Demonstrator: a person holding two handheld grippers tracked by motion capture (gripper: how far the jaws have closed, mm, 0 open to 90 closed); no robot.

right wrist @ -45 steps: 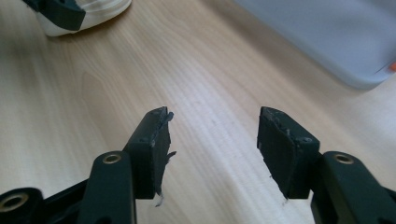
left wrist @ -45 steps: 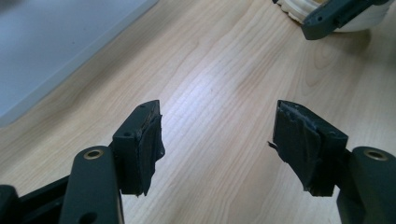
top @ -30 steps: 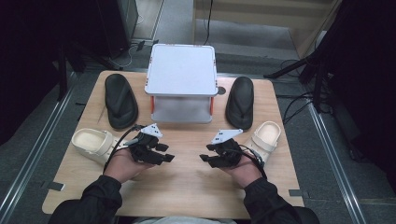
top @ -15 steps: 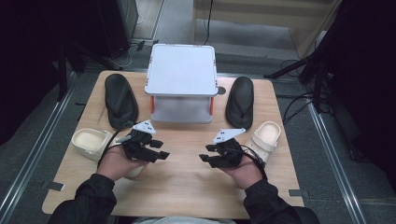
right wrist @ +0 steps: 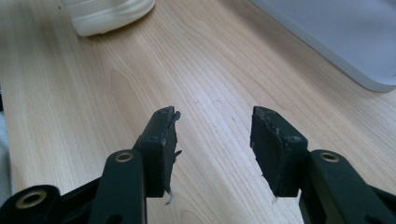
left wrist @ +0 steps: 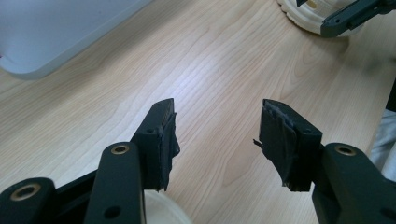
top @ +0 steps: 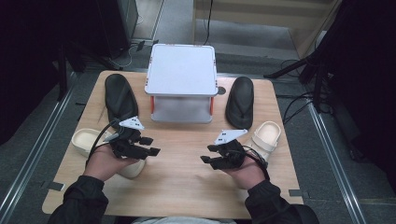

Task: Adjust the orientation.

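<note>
1. While you hold both hands low over the near half of the worktop (top: 187, 140), your left tool (top: 148, 147) hovers above the cream clog (top: 86, 140) at the near left, its jaws pointing toward the middle.
2. Your left tool's jaws stand spread with nothing between them; in the left gripper view only bare wood shows in the gap, and they have just been opening.
3. That cream clog lies partly under your left hand (top: 105, 161), with its heel end sticking out to the left and its pale rim just under the jaws in the left gripper view (left wrist: 163, 210).
4. Your right tool (top: 211, 155) points toward the middle as well, jaws spread and empty over bare wood; they too have just been opening.
5. Just beside your right hand (top: 243, 170), on its far right, lies the second cream clog (top: 266, 137), toe toward the far edge.
6. Two black shoes lie farther back: the left black shoe (top: 119, 95) near the far left edge, the right black shoe (top: 240, 100) just behind the second cream clog.
7. Between the black shoes stands a small white rack (top: 182, 70) with orange posts, its lower shelf facing you.
8. Your two tools are well apart, with open wood between them.
</note>
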